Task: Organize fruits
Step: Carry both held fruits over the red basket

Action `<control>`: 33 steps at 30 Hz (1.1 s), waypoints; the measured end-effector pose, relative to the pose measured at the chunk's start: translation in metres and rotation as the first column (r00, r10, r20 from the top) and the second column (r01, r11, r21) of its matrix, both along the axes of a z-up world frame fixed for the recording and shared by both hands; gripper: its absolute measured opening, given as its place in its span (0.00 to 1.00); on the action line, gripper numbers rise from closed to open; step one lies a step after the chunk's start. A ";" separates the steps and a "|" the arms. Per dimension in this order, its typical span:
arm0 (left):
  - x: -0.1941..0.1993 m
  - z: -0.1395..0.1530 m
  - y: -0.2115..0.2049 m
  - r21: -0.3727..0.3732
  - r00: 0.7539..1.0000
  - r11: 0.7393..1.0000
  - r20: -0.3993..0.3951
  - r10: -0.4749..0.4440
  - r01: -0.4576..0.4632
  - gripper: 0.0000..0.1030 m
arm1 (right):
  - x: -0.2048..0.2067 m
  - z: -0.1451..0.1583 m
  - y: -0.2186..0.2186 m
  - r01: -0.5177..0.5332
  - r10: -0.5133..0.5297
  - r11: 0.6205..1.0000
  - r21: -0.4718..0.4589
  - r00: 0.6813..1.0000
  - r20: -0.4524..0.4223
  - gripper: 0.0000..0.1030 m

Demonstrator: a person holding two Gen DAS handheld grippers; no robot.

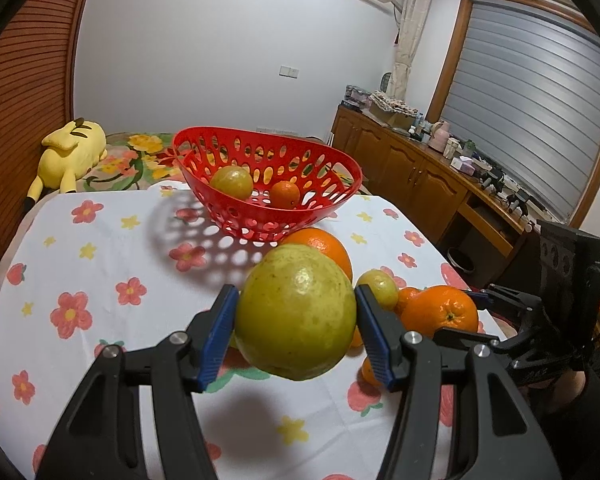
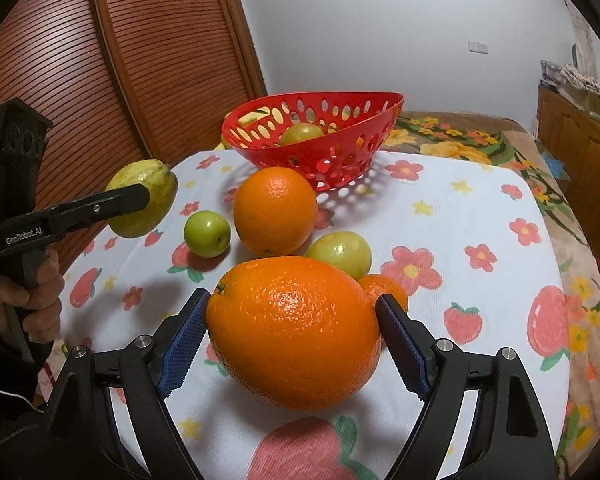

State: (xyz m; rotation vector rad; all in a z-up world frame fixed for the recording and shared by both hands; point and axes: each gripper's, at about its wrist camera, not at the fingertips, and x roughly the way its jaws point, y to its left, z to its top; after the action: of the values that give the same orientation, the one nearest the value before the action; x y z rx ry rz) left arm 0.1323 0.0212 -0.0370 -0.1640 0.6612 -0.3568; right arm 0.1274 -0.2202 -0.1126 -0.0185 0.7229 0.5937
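Observation:
My left gripper (image 1: 296, 300) is shut on a large yellow-green fruit (image 1: 296, 312), held up off the flowered tablecloth (image 1: 100, 248). The right wrist view shows that fruit (image 2: 144, 200) at the left. My right gripper (image 2: 294, 300) has its blue pads against both sides of a big orange (image 2: 294, 332) that rests on the cloth. Behind it lie a second big orange (image 2: 275, 210), a small green fruit (image 2: 207, 234), a yellow-green fruit (image 2: 340, 254) and a small orange (image 2: 384, 288). The red perforated basket (image 1: 260, 226) at the back holds a green fruit (image 1: 232, 182) and a small orange (image 1: 285, 194).
A person's hand (image 2: 28, 300) grips the left tool's handle. A yellow plush toy (image 1: 70, 152) lies on a flowered bed beyond the table. A cluttered wooden sideboard (image 1: 420, 172) runs along the right. A louvered wooden door (image 2: 100, 60) stands at the left.

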 end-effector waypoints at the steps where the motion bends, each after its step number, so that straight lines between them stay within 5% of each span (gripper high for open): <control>1: 0.000 0.000 0.000 0.000 1.000 1.000 0.000 0.000 0.000 0.56 | 0.000 0.001 -0.001 0.001 -0.001 1.000 0.006 1.000 0.000 0.83; 17: 0.011 0.006 -0.003 0.002 1.000 1.000 0.008 -0.010 0.009 0.56 | 0.022 0.033 -0.011 -0.026 0.027 0.988 0.151 1.000 -0.005 0.83; 33: 0.088 0.042 0.003 -0.020 0.999 1.000 0.038 0.007 -0.006 0.56 | 0.113 0.096 0.022 -0.116 0.104 0.966 0.232 0.992 0.066 0.83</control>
State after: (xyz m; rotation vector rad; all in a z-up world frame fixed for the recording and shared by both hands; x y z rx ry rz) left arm 0.2207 0.0239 0.0047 -0.1779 0.6196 -0.3592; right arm 0.2405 -0.1982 -0.0170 0.1457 0.5985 0.7800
